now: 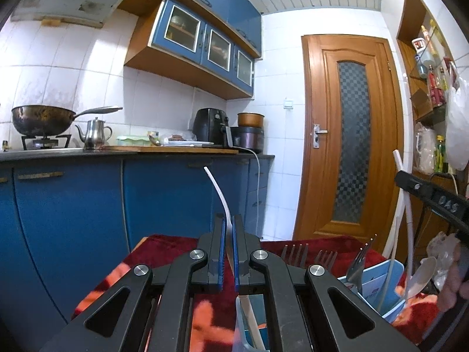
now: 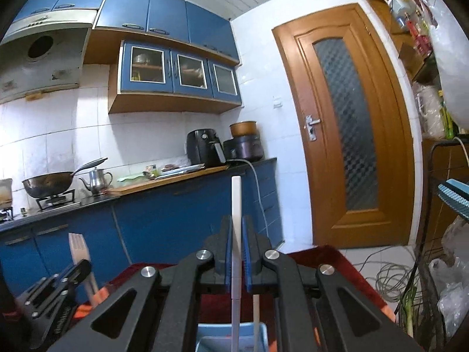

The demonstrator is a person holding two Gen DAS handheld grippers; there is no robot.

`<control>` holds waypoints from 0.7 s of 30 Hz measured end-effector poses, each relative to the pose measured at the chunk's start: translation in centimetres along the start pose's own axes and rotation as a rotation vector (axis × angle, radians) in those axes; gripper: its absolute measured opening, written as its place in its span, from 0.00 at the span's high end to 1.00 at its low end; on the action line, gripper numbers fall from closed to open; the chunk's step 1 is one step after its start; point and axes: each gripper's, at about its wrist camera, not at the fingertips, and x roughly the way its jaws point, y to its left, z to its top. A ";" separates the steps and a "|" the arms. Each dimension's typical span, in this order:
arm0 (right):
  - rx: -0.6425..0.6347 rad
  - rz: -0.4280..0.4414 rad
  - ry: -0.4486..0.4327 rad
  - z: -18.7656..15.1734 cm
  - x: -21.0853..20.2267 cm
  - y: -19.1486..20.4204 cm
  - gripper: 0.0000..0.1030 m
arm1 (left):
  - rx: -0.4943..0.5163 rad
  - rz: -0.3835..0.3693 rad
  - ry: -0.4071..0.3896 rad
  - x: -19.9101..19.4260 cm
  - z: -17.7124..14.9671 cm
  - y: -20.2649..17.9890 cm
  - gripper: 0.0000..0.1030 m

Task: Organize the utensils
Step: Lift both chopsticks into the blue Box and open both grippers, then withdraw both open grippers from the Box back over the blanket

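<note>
The left gripper [image 1: 229,234] had its jaws clamped on a white plastic fork [image 1: 218,193], held upright above the blue holder [image 1: 390,270]; in the right wrist view the tines of that fork showed beside the left gripper, pointing up. The right gripper [image 2: 237,236] had its jaws closed on a straight white handle [image 2: 236,205], probably a spoon, whose lower part ran down into the blue holder directly below. Two dark forks [image 1: 296,253] and a metal fork [image 1: 359,264] stood tines-up in the holder, and a white spoon [image 1: 422,275] leaned at its far side. The holder sat on a tabletop covered by a red patterned cloth [image 1: 164,246].

The main risk, as I judged it, was crowding: both grippers worked over the same small holder, and the right gripper's body loomed just beside the holder in the left view, so a careless lowering could have knocked gripper against gripper. The thin plastic fork looked bendy and was pinched near one end, so it might have swivelled or slipped in the jaws. Lowered among the utensils already standing in the holder, either piece could have caught on them and tipped the light holder, which rested on soft cloth rather than a firm surface.
</note>
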 end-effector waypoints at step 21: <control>0.023 0.062 0.099 -0.9 -1.0 0.5 0.78 | 0.026 -0.011 0.041 -0.2 0.1 -1.1 0.61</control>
